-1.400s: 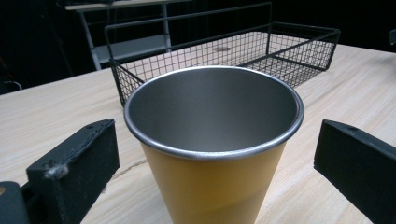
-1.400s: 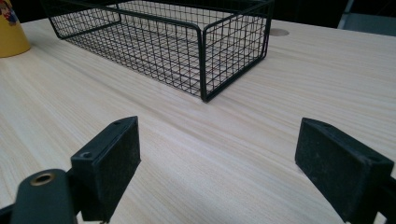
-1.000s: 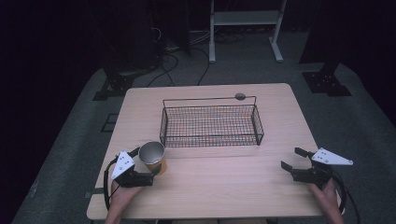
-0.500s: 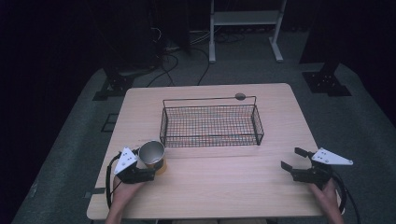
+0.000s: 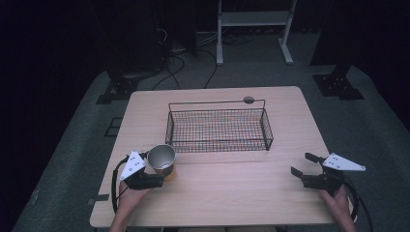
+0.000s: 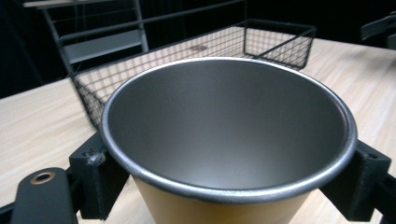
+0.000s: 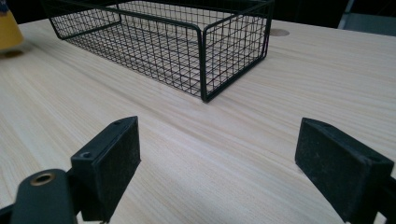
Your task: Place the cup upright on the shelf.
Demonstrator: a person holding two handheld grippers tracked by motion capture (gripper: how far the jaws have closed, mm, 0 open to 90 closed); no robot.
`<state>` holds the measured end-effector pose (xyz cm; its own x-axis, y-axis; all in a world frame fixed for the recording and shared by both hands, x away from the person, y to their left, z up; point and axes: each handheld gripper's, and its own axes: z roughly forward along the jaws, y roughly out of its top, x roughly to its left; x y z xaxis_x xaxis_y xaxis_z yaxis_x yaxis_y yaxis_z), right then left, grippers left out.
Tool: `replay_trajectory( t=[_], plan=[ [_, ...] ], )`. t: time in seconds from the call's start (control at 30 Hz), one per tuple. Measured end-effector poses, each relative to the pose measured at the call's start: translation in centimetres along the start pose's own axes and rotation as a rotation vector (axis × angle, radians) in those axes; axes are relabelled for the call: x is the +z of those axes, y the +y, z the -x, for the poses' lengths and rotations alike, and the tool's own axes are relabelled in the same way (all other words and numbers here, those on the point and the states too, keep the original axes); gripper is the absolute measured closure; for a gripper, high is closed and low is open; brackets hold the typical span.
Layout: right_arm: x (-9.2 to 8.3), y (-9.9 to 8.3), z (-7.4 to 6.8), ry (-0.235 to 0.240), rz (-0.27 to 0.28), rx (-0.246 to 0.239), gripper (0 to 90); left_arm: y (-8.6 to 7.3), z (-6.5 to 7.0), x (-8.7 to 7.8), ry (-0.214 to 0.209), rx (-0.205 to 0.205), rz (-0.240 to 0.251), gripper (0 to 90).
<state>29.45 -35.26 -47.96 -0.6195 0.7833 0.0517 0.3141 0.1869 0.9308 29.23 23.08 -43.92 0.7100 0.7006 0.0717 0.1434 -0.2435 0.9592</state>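
No brand, label or writing can be read on anything here. Your left gripper (image 5: 162,180) has just closed its jaws and now clamps the orange cup with a grey metal interior and rolled rim (image 5: 162,161); in the left gripper view the black pads (image 6: 95,179) press on the cup's (image 6: 229,140) sides just under the rim. The cup stands upright near the front left corner of the light wooden tabletop (image 5: 232,193), just in front of the black wire basket's (image 5: 218,126) left end. Your left hand (image 5: 126,198) comes in from the front edge with the gripper held level. Your right gripper (image 5: 303,166) rests near the front right corner, pointing left, jaws spread wide over bare wood (image 7: 210,154) with nothing between them.
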Motion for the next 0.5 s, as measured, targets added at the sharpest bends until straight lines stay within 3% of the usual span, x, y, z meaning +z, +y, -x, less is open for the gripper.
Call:
replay_trajectory(
  t=[0.5],
  plan=[
    [0.0,0.0,0.0,0.001,0.002,0.002,13.2,3.1,1.6,1.7,-0.103,0.048,0.034,13.6]
  ],
)
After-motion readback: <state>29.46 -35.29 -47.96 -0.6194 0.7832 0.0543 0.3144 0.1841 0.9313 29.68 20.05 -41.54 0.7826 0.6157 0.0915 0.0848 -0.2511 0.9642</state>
